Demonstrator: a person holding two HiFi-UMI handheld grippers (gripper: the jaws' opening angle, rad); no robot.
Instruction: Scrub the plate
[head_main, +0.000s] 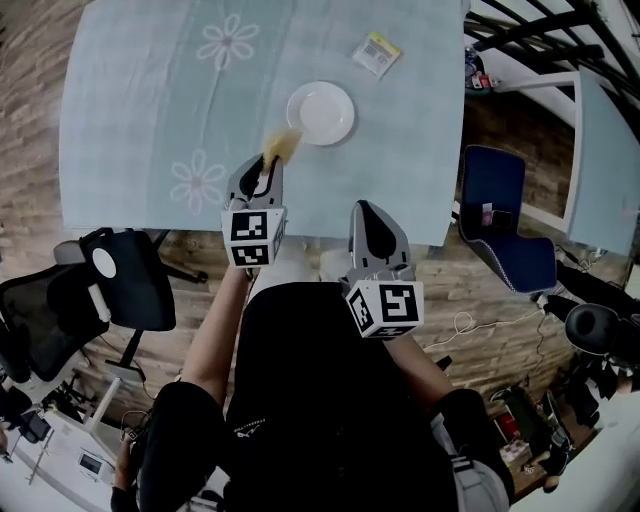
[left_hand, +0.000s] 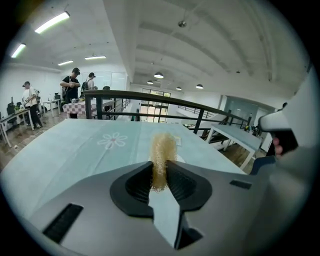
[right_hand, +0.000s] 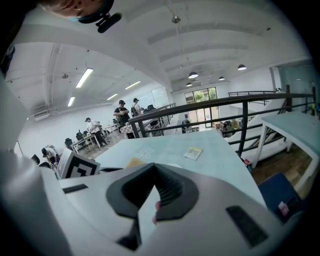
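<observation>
A white plate (head_main: 320, 112) rests on the pale blue tablecloth (head_main: 150, 100), near the middle of the table. My left gripper (head_main: 265, 172) hangs just short of the plate's near left rim, shut on a yellow-brown scrubber (head_main: 282, 145) that sticks out beyond its tips. In the left gripper view the scrubber (left_hand: 163, 149) stands upright between the closed jaws of that gripper (left_hand: 159, 167). My right gripper (head_main: 374, 232) stays back at the table's front edge, to the plate's right, shut and holding nothing. In the right gripper view this gripper (right_hand: 152, 170) shows jaws that meet, and the scrubber (right_hand: 134, 162) peeks over them.
A yellow and white packet (head_main: 376, 54) lies on the cloth beyond the plate to the right. A black office chair (head_main: 125, 280) stands at the left of the table's front edge and a blue chair (head_main: 505, 225) at its right. A black railing (head_main: 530, 30) runs past the far right corner.
</observation>
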